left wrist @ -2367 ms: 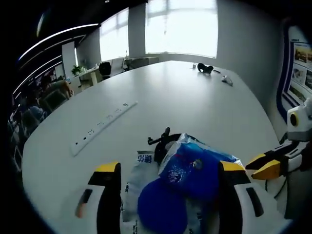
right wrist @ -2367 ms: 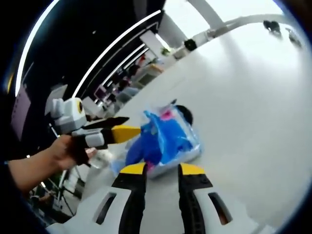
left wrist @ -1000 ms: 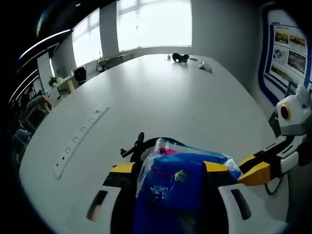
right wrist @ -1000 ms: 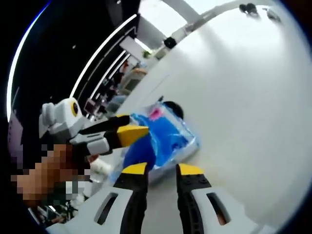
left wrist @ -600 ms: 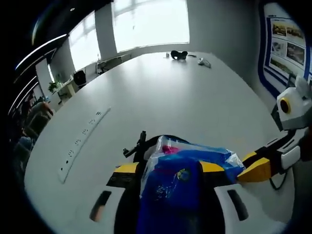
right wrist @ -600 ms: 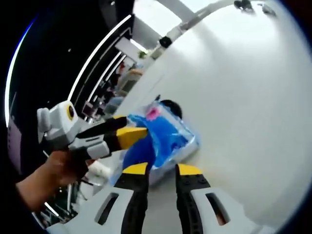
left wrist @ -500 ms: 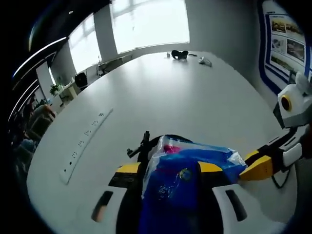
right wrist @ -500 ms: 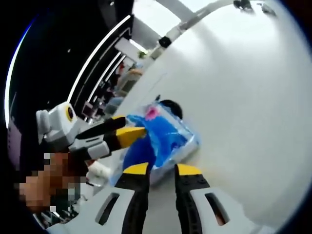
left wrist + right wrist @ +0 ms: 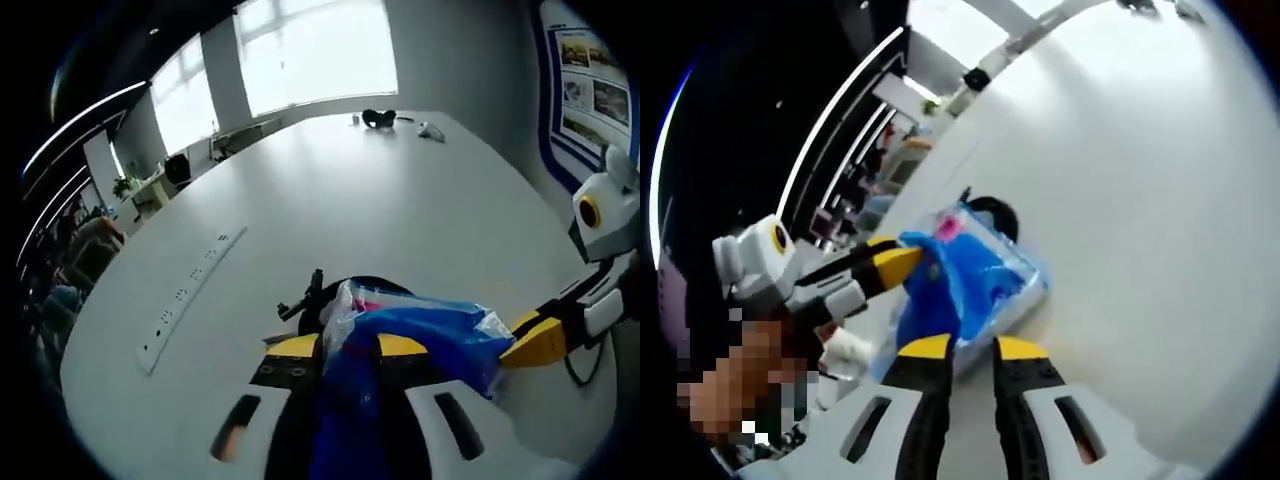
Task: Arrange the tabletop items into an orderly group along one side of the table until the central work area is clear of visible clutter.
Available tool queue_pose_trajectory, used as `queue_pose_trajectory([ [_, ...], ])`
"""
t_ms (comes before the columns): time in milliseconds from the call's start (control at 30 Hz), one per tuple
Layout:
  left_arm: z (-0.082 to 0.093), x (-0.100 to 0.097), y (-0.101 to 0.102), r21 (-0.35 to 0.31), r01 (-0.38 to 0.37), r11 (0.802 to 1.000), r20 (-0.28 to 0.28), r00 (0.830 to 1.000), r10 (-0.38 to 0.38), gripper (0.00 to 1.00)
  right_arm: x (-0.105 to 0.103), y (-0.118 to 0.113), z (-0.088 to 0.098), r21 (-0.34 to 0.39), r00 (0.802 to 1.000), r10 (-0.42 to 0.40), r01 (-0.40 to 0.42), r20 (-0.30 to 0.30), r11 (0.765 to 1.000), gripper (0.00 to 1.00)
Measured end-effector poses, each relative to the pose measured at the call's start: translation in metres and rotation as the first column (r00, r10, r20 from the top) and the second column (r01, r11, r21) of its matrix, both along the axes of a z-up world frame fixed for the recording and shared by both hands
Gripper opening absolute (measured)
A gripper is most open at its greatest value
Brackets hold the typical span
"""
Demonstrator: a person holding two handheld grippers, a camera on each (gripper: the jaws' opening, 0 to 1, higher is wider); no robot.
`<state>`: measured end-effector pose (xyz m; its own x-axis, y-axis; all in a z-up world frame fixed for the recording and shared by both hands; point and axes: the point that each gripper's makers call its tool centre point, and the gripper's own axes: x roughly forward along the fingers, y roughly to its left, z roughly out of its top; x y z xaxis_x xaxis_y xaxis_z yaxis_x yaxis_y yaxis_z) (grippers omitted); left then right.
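Observation:
A blue plastic bag point(image 9: 420, 335) with a pink patch lies on the white table point(image 9: 400, 210), squeezed between the yellow-tipped jaws of my left gripper point(image 9: 348, 346), which is shut on it. A black item point(image 9: 318, 298) pokes out just behind the bag. In the right gripper view the same bag point(image 9: 985, 285) lies ahead, and the left gripper point(image 9: 902, 262), held by a hand point(image 9: 735, 385), bites it from the left. My right gripper point(image 9: 973, 349) hovers close in front of the bag, jaws nearly together with nothing between them. It also shows as the right gripper point(image 9: 545, 340) beside the bag.
A white power strip point(image 9: 195, 293) lies flat on the table to the left. Black headphones point(image 9: 378, 117) and a small white item point(image 9: 432, 131) sit at the far end. Chairs and desks stand beyond the table's left edge. A black cable point(image 9: 580, 365) loops at the right.
My left gripper's jaws went from wide apart around the bag to shut on it, bunching the plastic. The right gripper edged slightly nearer the bag. Both views shifted a little.

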<state>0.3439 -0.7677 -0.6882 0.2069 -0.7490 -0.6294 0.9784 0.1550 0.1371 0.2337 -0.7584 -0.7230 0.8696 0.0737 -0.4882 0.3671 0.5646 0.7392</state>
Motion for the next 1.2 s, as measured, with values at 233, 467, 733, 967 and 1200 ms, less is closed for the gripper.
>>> queue_pose_trajectory([
  [233,0.0,-0.003,0.005,-0.002,-0.004,1.0,0.01,1.0,0.004,0.13,-0.003,-0.002,0.001,0.022,1.0,-0.011,0.011,0.0,1.0,0.07],
  [467,-0.001,0.001,0.012,0.02,-0.026,0.999,0.035,0.999,0.025,0.04,-0.008,-0.006,0.002,0.014,1.0,-0.015,0.016,-0.014,1.0,0.0],
  [733,-0.004,-0.004,0.017,0.018,-0.062,0.998,0.018,0.998,0.062,0.03,-0.016,-0.013,0.002,0.018,0.999,-0.047,0.048,-0.025,0.999,0.0],
  [967,-0.003,-0.014,0.019,0.006,-0.077,0.997,0.003,0.997,0.077,0.03,-0.025,-0.017,0.003,0.025,0.997,-0.065,0.066,-0.029,0.998,0.0],
  [1200,-0.001,-0.032,0.02,-0.007,-0.078,0.997,-0.024,0.997,0.078,0.03,-0.038,-0.03,0.006,0.006,0.996,-0.088,0.088,-0.033,0.996,0.0],
])
